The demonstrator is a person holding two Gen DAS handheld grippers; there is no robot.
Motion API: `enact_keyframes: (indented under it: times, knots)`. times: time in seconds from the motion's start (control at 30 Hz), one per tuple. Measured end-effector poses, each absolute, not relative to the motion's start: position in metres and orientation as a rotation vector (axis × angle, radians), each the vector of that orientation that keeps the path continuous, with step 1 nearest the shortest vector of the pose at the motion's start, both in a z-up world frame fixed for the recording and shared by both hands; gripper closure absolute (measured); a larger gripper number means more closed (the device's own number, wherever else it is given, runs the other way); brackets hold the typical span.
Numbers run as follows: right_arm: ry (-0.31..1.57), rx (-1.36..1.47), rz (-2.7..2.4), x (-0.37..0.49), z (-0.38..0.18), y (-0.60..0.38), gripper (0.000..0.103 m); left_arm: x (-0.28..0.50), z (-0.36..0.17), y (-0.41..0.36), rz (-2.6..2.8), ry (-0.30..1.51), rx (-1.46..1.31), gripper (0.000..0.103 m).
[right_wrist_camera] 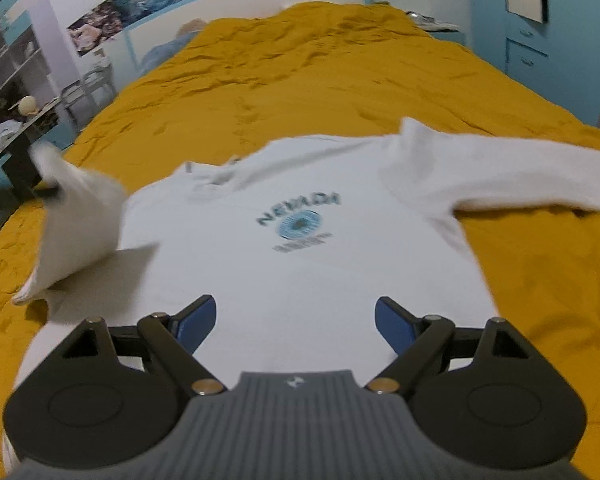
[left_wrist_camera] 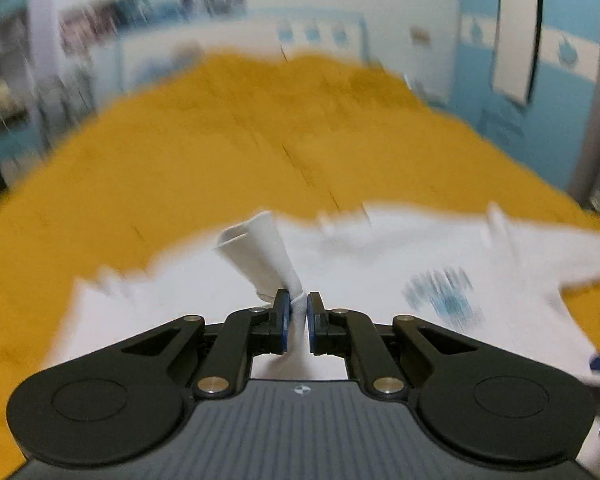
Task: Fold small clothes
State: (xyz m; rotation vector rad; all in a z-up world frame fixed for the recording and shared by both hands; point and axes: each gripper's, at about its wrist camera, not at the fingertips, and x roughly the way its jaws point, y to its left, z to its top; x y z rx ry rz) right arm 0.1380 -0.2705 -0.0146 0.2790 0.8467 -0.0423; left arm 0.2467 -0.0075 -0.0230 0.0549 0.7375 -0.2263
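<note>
Right wrist view, left to right: a lifted sleeve (right_wrist_camera: pixel 76 216) stands off the mustard bedspread (right_wrist_camera: pixel 300 80), pulled up at the shirt's left edge. The white sweatshirt (right_wrist_camera: pixel 300 272) lies face up on the bed, its blue chest print (right_wrist_camera: pixel 300 220) uppermost. The other sleeve (right_wrist_camera: pixel 500 172) lies flat, reaching out to the right. The right gripper (right_wrist_camera: pixel 296 322) hangs above the lower body panel, jaws spread wide, nothing between them.

Left wrist view, heavily blurred: the left gripper (left_wrist_camera: pixel 298 314) is pinched tight on a bunched cuff of white fabric (left_wrist_camera: pixel 260 252), which rises from the jaws.

Handling judgement: cloth is light, soft and limp; it drapes and wrinkles and keeps no shape unsupported. Best holds look like seamed edges: cuff, shoulder seam, hem corners. A mid-panel pinch would likely bunch the print.
</note>
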Motion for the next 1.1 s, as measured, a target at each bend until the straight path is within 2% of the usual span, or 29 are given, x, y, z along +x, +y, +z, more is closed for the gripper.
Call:
enact_keyframes:
  times: [0.1, 0.13, 0.17, 0.27, 0.47, 0.6, 0.73, 0.87, 1.0, 1.07, 1.1]
  knots:
    - [0.873, 0.288, -0.064, 0.131, -0.025, -0.283, 0.02, 0.236, -0.064, -0.016, -0.279, 0.864, 0.015, 0.092]
    - [0.885, 0.292, -0.068, 0.13, -0.028, -0.285, 0.02, 0.233, -0.074, -0.017, -0.304, 0.893, 0.005, 0.088]
    - [0.893, 0.295, -0.072, 0.128, -0.031, -0.287, 0.02, 0.232, -0.08, -0.017, -0.335, 0.927, -0.02, 0.08]
    - [0.912, 0.305, -0.073, 0.124, -0.037, -0.29, 0.02, 0.238, -0.087, -0.015, -0.446, 0.999, -0.161, 0.07]
    - [0.896, 0.295, 0.003, 0.13, -0.033, -0.271, 0.02, 0.221, -0.066, 0.02, -0.461, 0.942, -0.225, 0.055]
    - [0.894, 0.294, 0.089, 0.146, -0.035, -0.252, 0.023, 0.213, -0.049, 0.056, -0.356, 0.882, -0.192, 0.055]
    - [0.932, 0.334, 0.148, 0.177, -0.047, -0.23, 0.04, 0.213, -0.039, 0.094, -0.207, 0.851, -0.118, 0.055]
    - [0.982, 0.403, 0.172, 0.206, -0.058, -0.215, 0.046, 0.209, -0.015, 0.139, -0.101, 0.812, -0.098, 0.055]
    - [1.014, 0.409, 0.151, 0.229, -0.07, -0.207, 0.047, 0.212, 0.007, 0.174, -0.008, 0.827, -0.029, 0.055]
    - [1.047, 0.449, 0.126, 0.242, -0.081, -0.206, 0.054, 0.217, 0.004, 0.182, -0.003, 0.84, -0.031, 0.054]
    - [1.056, 0.465, 0.115, 0.245, -0.086, -0.207, 0.064, 0.22, -0.001, 0.182, -0.009, 0.851, -0.041, 0.054]
